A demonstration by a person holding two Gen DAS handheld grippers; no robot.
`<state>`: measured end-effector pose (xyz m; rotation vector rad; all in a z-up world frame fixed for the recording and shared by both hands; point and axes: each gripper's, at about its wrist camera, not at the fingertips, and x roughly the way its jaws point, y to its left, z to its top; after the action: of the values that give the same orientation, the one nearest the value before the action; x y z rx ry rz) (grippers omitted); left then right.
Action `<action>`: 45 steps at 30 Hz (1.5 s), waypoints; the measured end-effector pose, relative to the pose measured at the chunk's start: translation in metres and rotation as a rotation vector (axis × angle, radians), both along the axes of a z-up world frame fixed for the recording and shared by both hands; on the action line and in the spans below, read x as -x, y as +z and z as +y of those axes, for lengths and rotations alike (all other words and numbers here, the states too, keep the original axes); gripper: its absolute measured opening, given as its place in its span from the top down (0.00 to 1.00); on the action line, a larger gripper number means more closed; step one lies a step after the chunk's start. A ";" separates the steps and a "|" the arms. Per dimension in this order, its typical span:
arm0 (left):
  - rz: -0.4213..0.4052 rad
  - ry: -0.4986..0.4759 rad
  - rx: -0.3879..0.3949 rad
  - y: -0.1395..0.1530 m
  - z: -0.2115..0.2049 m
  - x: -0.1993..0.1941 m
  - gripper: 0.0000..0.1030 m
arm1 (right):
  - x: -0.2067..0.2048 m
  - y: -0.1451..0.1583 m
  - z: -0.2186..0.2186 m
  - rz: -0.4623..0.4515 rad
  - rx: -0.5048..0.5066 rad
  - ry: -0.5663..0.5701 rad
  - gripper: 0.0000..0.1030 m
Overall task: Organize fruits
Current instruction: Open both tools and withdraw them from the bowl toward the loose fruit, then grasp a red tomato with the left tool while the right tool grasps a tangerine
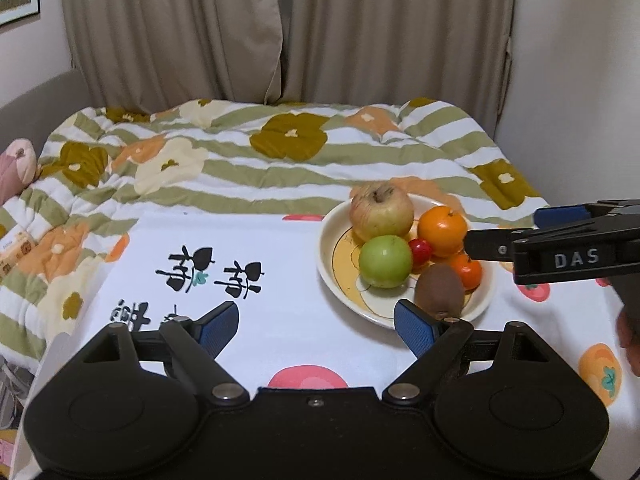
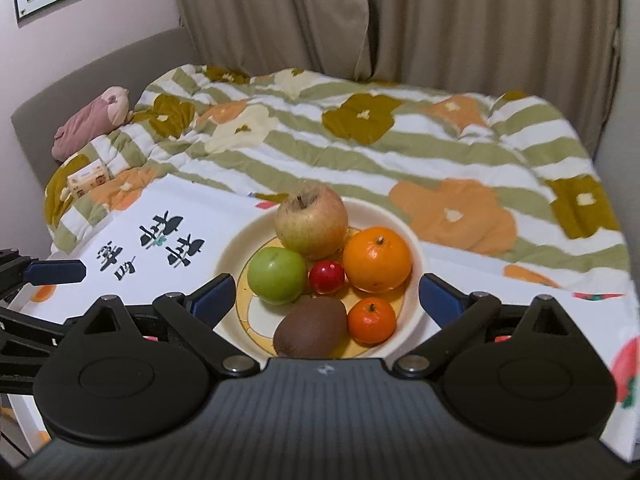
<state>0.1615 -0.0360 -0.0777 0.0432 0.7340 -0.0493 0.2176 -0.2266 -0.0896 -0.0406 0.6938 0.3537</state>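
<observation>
**Fruit gathered on the plate, both grippers empty**

In the right wrist view, the plate (image 2: pixel 416 256) sits at the centre of the frame, just beyond the right gripper (image 2: pixel 326 294), whose blue pads are spread wide on either side of the plate's near rim and hold nothing. On the plate lie a pale apple (image 2: pixel 311 222) at the back, a green apple (image 2: pixel 277 276) to the left, a large orange (image 2: pixel 377 259) to the right, a small red fruit (image 2: pixel 326 277) in the middle, and a kiwi (image 2: pixel 310 326) and a small orange (image 2: pixel 371 320) at the front.

In the left wrist view, the left gripper (image 1: pixel 316 326) is released too, over the white cloth (image 1: pixel 280 312), with the plate (image 1: pixel 486 292) to the right of centre and the kiwi (image 1: pixel 439 290) just behind its right pad.
</observation>
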 end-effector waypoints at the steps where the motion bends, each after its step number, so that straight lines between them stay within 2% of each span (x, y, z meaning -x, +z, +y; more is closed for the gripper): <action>1: -0.008 -0.003 -0.006 0.004 0.000 0.003 0.14 | 0.006 0.004 0.000 -0.005 0.001 -0.010 0.00; 6: -0.059 -0.033 -0.002 0.021 0.001 0.020 0.14 | 0.039 0.025 -0.005 -0.028 -0.008 -0.065 0.00; 13: -0.095 -0.090 0.022 0.040 0.009 0.047 0.05 | 0.083 0.040 -0.012 -0.029 -0.020 -0.147 0.00; 20: -0.109 -0.144 -0.009 0.043 0.015 0.070 0.00 | 0.133 0.043 -0.024 -0.072 -0.040 -0.268 0.00; 27: -0.115 -0.255 -0.029 0.038 0.009 0.090 0.00 | 0.178 0.040 -0.036 -0.047 -0.005 -0.376 0.00; 35: -0.084 -0.399 -0.034 0.018 -0.007 0.114 0.00 | 0.218 0.019 -0.052 -0.010 0.005 -0.452 0.00; 45: -0.005 -0.516 -0.023 -0.022 -0.043 0.132 0.00 | 0.224 -0.028 -0.068 0.060 -0.006 -0.458 0.00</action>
<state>0.0294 -0.0793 -0.0997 0.2538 0.7034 -0.5332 -0.0063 -0.2950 -0.1173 0.1338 0.7392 -0.0826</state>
